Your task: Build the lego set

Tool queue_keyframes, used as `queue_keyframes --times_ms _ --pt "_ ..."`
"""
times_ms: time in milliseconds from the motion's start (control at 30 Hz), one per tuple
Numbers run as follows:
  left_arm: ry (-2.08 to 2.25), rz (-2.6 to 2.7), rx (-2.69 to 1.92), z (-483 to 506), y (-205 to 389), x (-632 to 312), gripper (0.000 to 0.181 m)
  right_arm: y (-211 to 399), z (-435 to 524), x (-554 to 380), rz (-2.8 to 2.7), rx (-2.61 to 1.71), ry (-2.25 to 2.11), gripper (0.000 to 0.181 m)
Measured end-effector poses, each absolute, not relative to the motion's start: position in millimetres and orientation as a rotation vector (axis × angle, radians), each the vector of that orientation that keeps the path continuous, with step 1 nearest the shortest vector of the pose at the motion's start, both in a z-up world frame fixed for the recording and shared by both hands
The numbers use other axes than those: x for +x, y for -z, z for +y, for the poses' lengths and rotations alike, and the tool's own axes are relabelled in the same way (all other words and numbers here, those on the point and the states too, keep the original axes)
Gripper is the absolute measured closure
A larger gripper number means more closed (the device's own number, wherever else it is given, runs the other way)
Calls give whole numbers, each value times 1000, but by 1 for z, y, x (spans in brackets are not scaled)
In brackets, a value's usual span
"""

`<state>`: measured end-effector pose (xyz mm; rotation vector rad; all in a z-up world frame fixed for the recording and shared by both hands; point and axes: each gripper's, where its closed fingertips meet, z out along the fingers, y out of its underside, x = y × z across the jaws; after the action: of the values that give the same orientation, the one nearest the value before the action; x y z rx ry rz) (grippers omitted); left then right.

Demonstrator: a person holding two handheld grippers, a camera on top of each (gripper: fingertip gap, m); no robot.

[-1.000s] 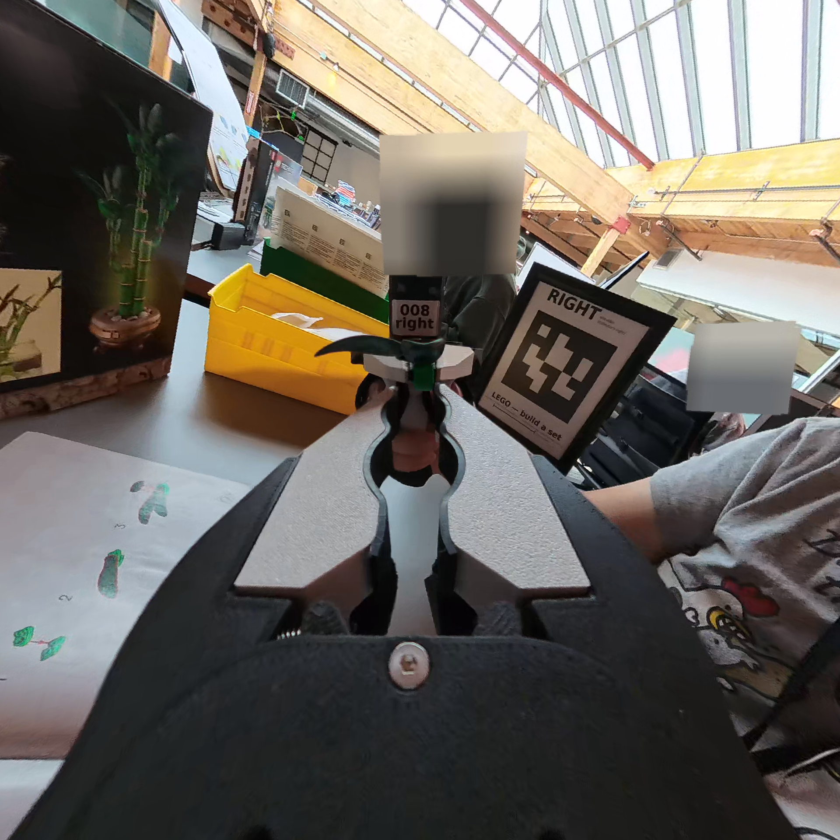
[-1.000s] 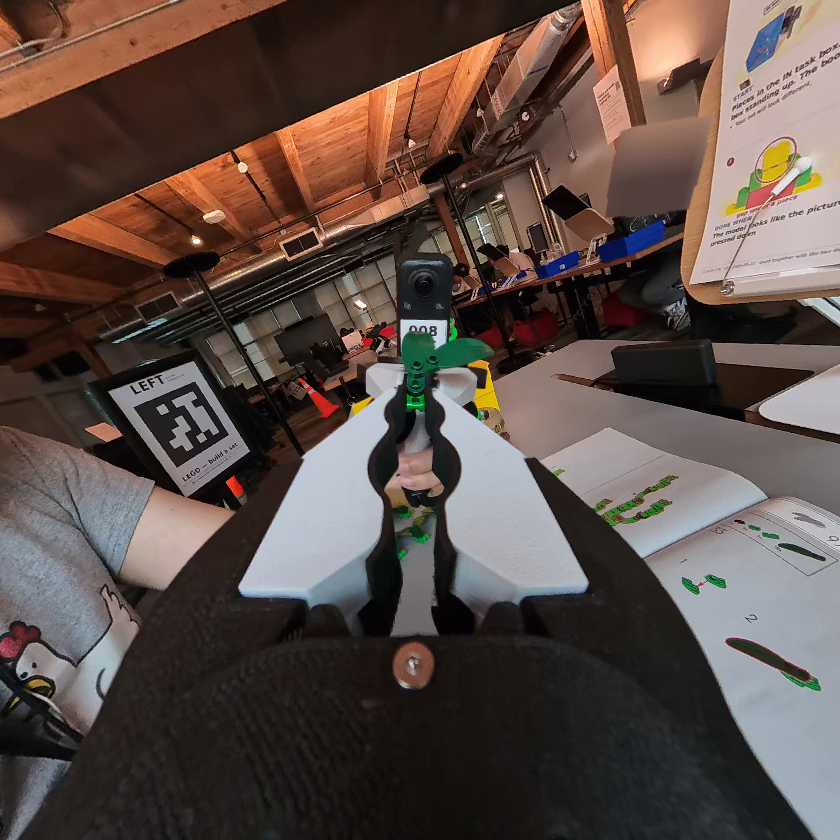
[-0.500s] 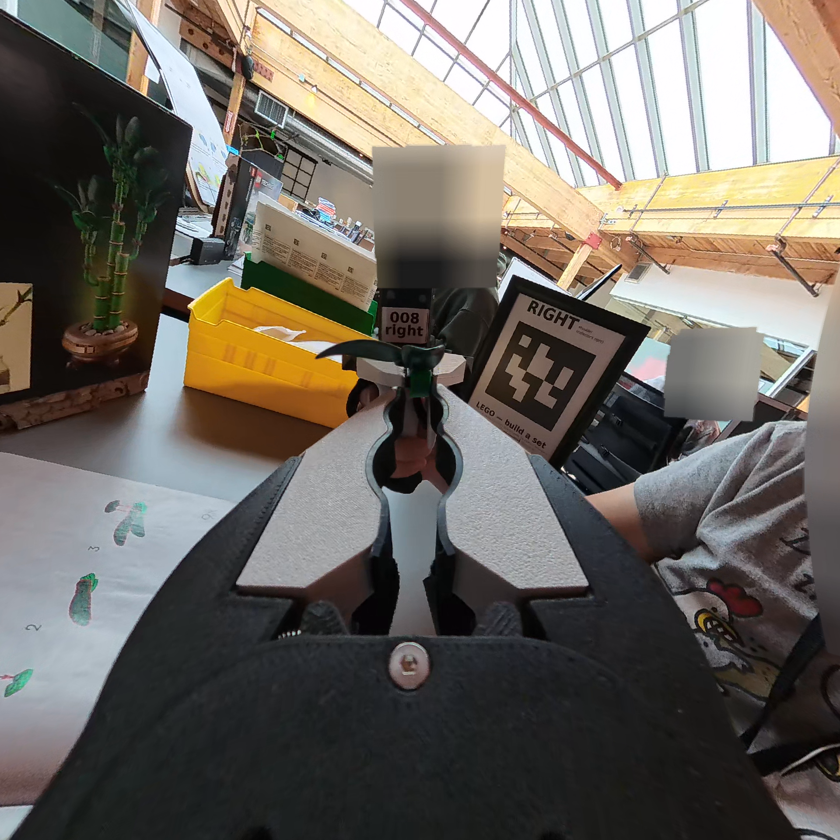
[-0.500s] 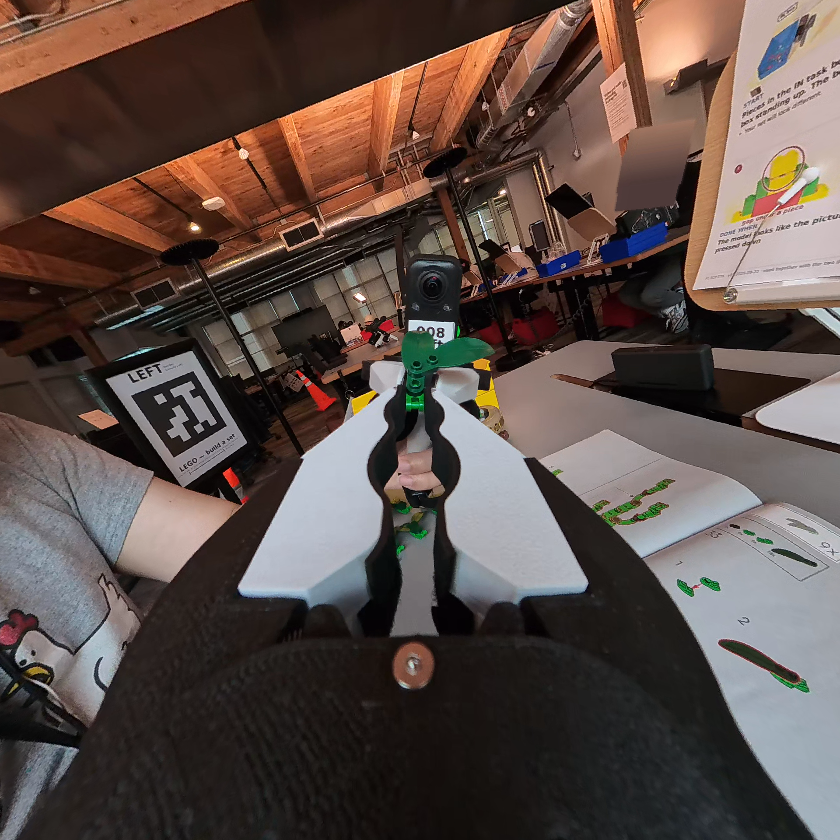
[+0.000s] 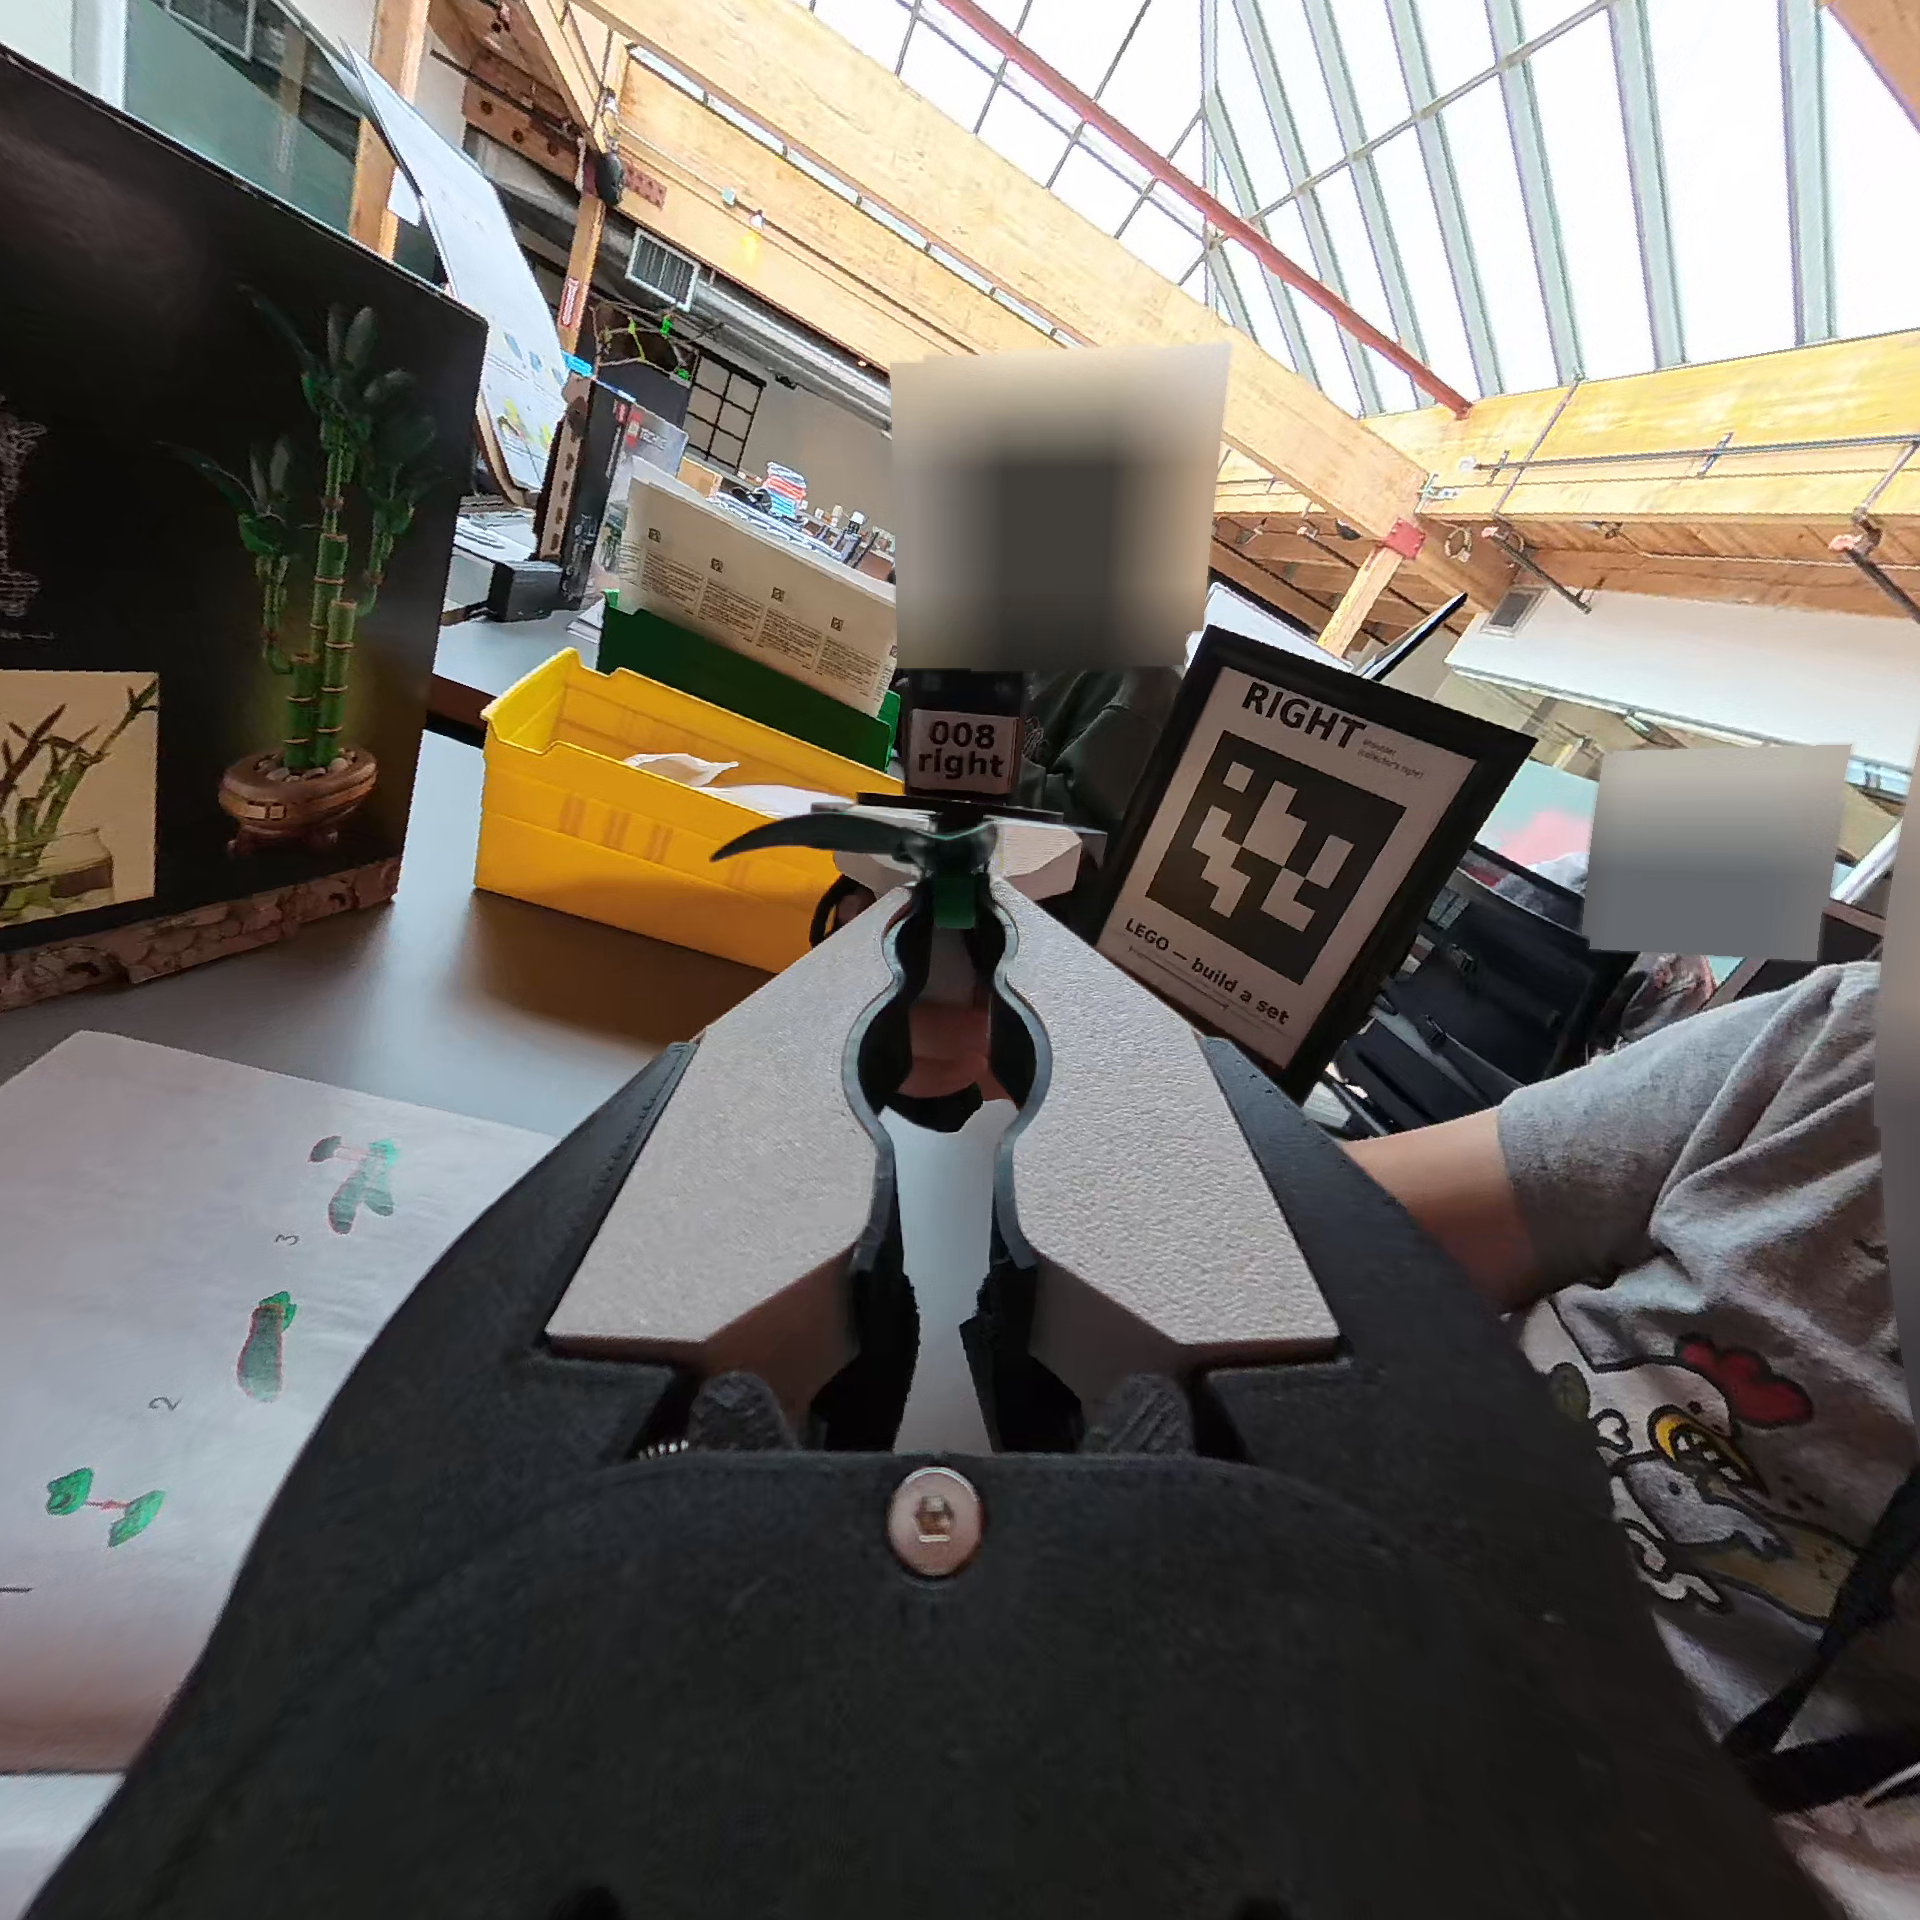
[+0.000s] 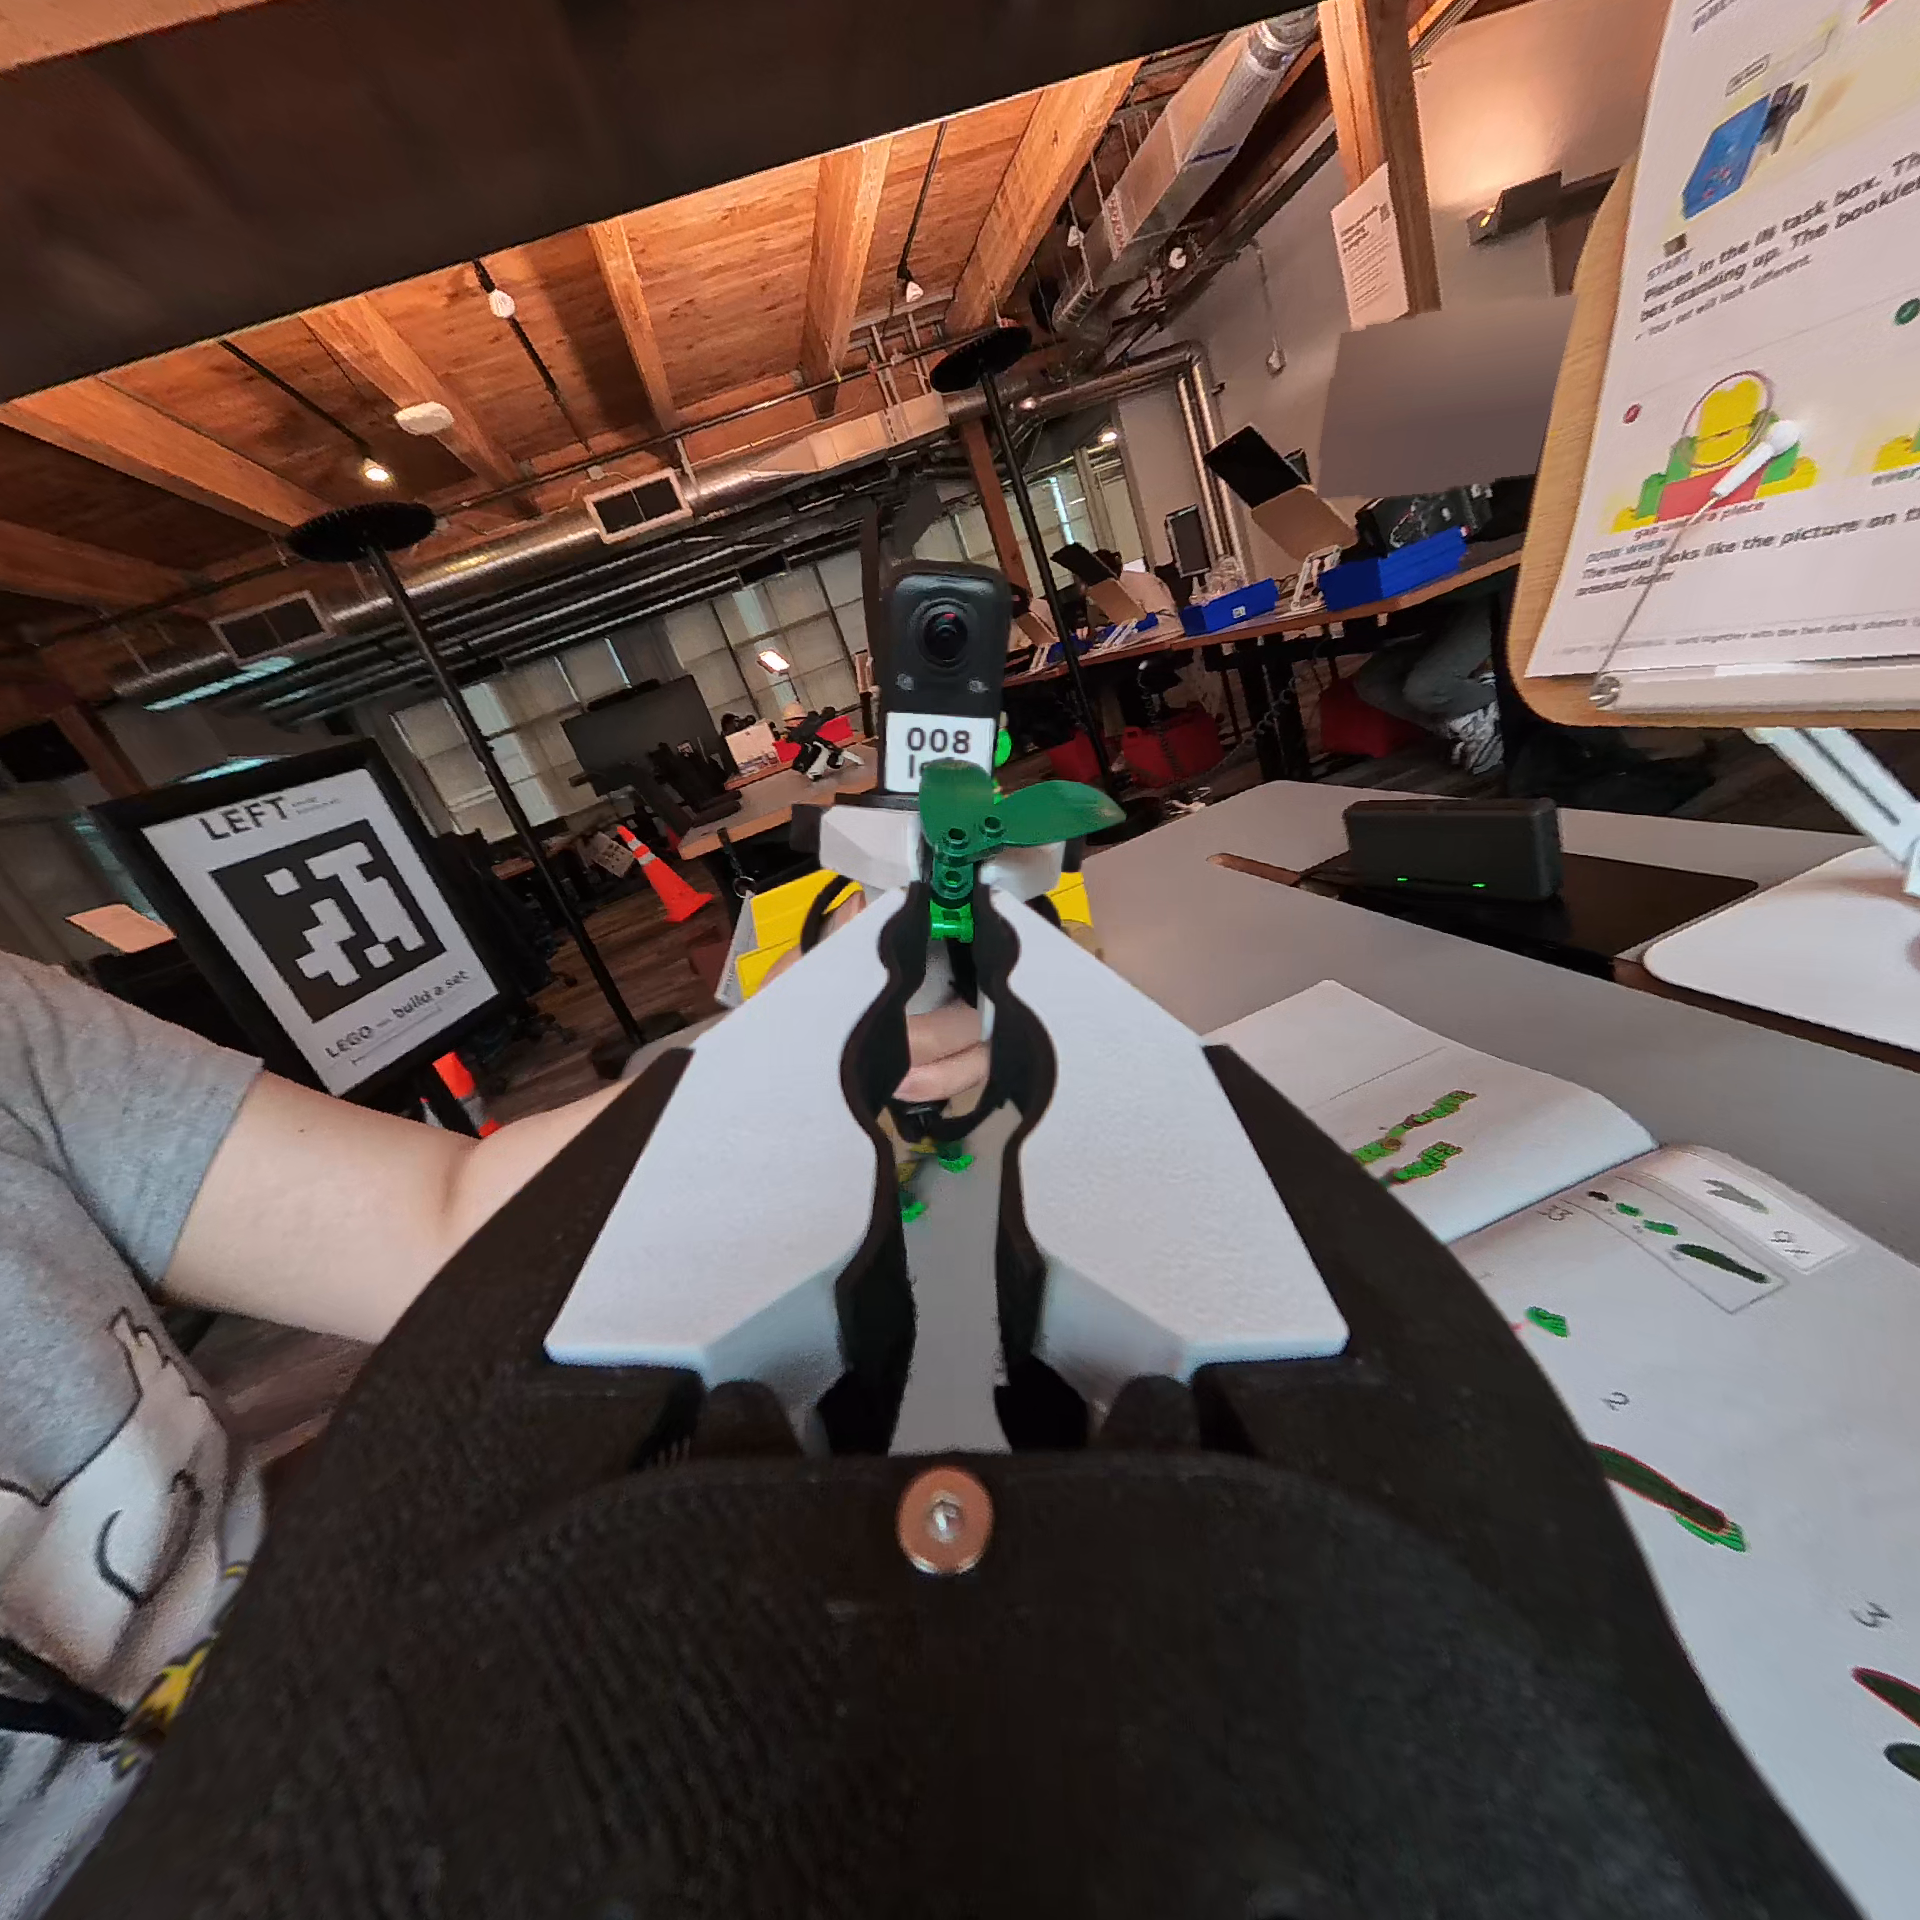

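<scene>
A small green leaf assembly [image 6: 961, 868] is held in the air between the two grippers, which face each other tip to tip above the table. The right gripper [image 6: 954, 920] is closed on its bright green stem; the left gripper [image 5: 951, 899] appears closed on the same piece from the opposite side. The pieces are probably being pressed together, so the tips should be kept aligned and squeezed straight. An instruction booklet [image 6: 1714, 1382] lies open below.
</scene>
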<state>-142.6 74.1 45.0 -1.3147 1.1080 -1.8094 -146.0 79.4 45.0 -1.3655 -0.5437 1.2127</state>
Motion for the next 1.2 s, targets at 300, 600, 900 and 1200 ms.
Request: queue_keyframes --times_ms 300,600,900,1200 --pt "1679 961 -1341 111 -59 -172 176 62 98 -101 -553 -1969 -338 161" --pt "1740 882 -1272 119 -82 -197 175 147 45 -118 -648 -2212 -221 165" --pt "1747 922 -1300 114 -79 -192 175 159 38 -120 -609 -2291 -385 164" --pt "1768 932 -1345 114 -71 -187 176 159 24 -154 -783 -2216 -514 160"
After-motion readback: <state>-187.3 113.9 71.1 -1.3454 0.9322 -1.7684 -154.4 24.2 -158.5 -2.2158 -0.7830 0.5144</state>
